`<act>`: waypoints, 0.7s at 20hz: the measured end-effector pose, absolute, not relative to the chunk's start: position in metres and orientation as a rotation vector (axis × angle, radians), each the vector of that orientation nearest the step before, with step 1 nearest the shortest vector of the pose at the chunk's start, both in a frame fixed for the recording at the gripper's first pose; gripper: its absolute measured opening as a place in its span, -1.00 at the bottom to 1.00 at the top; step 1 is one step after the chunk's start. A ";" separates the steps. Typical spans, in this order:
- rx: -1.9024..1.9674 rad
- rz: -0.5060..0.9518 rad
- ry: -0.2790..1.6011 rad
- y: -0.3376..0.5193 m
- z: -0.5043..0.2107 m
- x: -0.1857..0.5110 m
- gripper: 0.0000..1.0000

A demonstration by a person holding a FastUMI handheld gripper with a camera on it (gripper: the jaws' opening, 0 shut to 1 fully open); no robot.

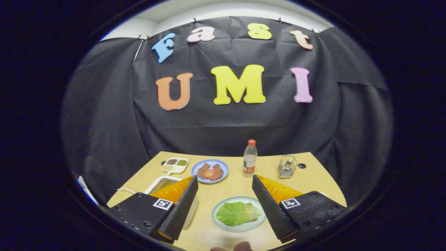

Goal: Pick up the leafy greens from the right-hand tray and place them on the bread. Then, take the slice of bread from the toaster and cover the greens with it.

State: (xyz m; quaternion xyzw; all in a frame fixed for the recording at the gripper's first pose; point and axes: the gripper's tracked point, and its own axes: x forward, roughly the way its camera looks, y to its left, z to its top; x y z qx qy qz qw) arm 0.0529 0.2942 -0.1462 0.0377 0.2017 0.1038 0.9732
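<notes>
In the gripper view, we see the jaws standing wide open above the wooden desk (230, 190), with nothing held; the gripper (226, 205) hovers over the near part of the desk. Between the two fingers lies a pale green plate (223, 223), and on it the leafy greens (237, 213) rest spread across a slice of bread (257, 219), of which only a thin edge peeks out at the greens' right side. Beyond the fingers we find a blue plate (209, 171) carrying two brown patties with a red tomato slice between them. Left of that sits a small divided dish (175, 165) with dark, pale and green fillings. A white tray (163, 184) lies partly hidden behind the left finger. Right of the blue plate stands a clear bottle (250, 163) with an orange cap, and farther right a wire toaster rack (287, 166); whether it holds bread we cannot tell.
</notes>
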 end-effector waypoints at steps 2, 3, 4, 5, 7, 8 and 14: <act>0.089 0.251 0.419 0.335 -0.145 0.043 0.92; 0.097 0.267 0.426 0.355 -0.146 0.040 0.92; 0.105 0.286 0.434 0.373 -0.146 0.037 0.92; 0.112 0.310 0.447 0.392 -0.149 0.033 0.92; 0.106 0.322 0.471 0.418 -0.160 0.032 0.92; 0.094 0.318 0.485 0.426 -0.168 0.032 0.92; 0.029 0.284 0.591 0.459 -0.222 0.046 0.85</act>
